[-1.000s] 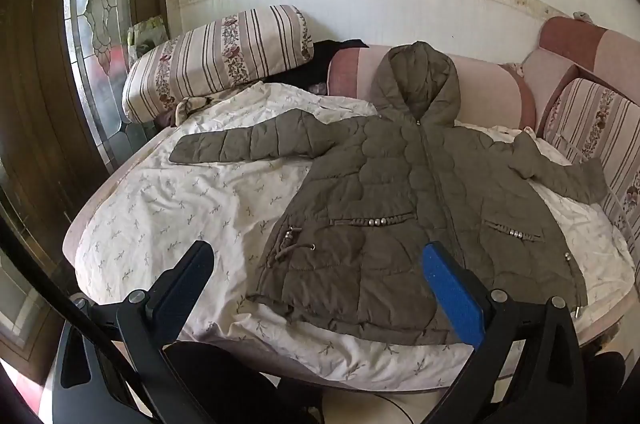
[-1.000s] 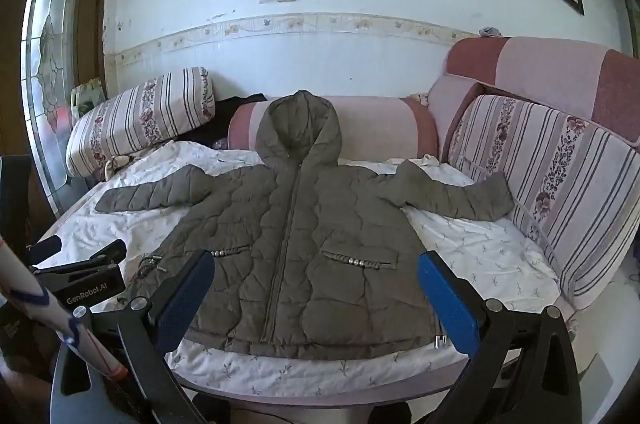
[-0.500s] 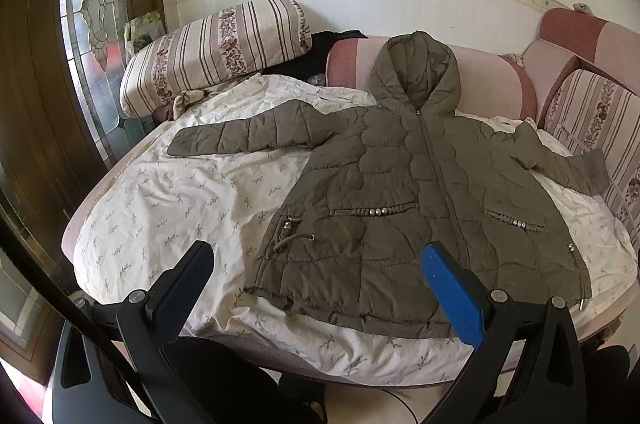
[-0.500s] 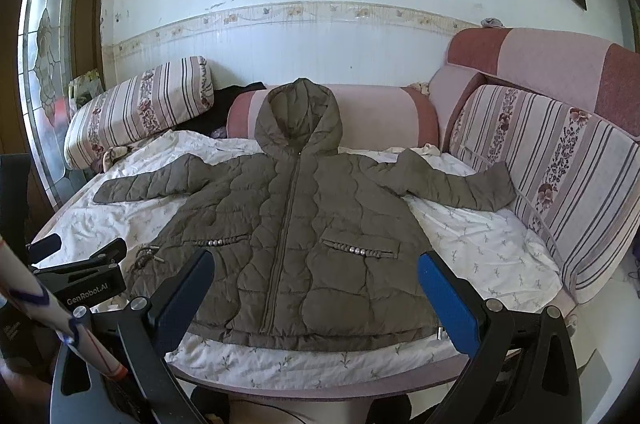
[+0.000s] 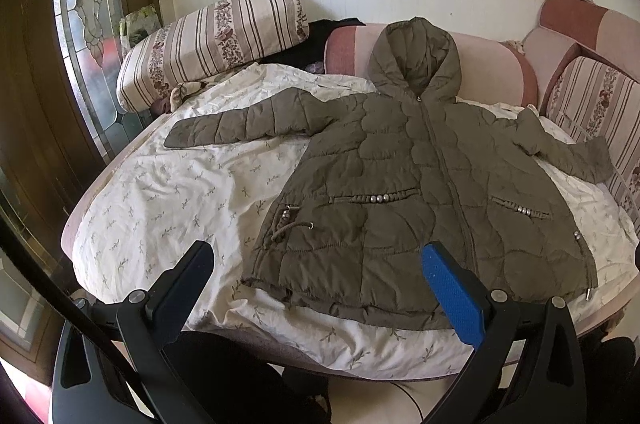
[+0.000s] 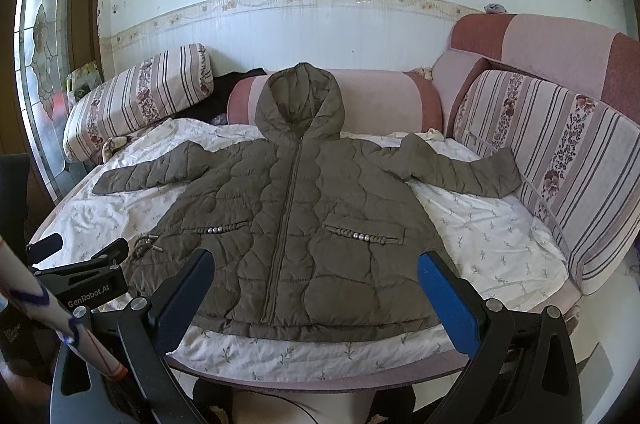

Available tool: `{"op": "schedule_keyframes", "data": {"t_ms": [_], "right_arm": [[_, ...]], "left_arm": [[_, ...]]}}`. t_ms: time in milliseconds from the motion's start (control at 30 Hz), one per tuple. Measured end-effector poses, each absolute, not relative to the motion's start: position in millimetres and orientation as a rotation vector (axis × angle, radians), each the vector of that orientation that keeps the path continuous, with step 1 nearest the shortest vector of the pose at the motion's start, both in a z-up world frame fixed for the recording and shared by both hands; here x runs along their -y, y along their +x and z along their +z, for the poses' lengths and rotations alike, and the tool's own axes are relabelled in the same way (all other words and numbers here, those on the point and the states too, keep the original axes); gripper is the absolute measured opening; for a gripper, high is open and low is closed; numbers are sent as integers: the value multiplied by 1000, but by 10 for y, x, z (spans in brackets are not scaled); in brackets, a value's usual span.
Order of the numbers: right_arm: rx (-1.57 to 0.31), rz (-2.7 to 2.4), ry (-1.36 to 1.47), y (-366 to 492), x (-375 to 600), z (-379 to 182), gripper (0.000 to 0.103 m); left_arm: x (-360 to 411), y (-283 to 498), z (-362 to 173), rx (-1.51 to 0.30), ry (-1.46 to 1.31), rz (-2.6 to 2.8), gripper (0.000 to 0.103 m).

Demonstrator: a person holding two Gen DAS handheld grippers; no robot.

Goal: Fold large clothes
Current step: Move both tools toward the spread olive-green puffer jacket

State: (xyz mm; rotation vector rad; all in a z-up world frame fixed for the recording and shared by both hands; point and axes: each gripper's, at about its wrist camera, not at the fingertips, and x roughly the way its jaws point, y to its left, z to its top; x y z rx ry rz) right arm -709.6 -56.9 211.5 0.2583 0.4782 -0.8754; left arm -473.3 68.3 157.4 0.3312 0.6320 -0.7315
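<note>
An olive quilted hooded jacket (image 5: 416,184) lies flat, front up and zipped, on the white printed sheet (image 5: 172,192), sleeves spread to both sides, hood resting on a pink bolster. It also shows in the right wrist view (image 6: 296,220). My left gripper (image 5: 316,264) is open and empty, held just before the jacket's hem, left of centre. My right gripper (image 6: 316,268) is open and empty, held before the hem near the zip. The left gripper (image 6: 76,264) appears at the left edge of the right wrist view.
A striped bolster pillow (image 5: 212,44) lies at the back left, with a dark garment (image 5: 316,40) behind it. Striped and pink sofa cushions (image 6: 560,152) line the right side. A stained-glass door (image 5: 92,24) stands at the left. The bed's front edge (image 6: 320,372) is close below the grippers.
Both grippers have moved a little closer to the bed and jacket, which now looks larger and lower in view. Jaws stay open; the jacket has not moved.
</note>
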Motion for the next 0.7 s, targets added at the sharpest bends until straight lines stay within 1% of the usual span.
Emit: {"op": "schedule_keyframes", "data": {"t_ms": [700], "right_arm": [[-608, -857, 361, -6857, 953, 1789, 103]], "left_arm": [[-450, -4535, 1245, -727, 394, -698, 103]]}}
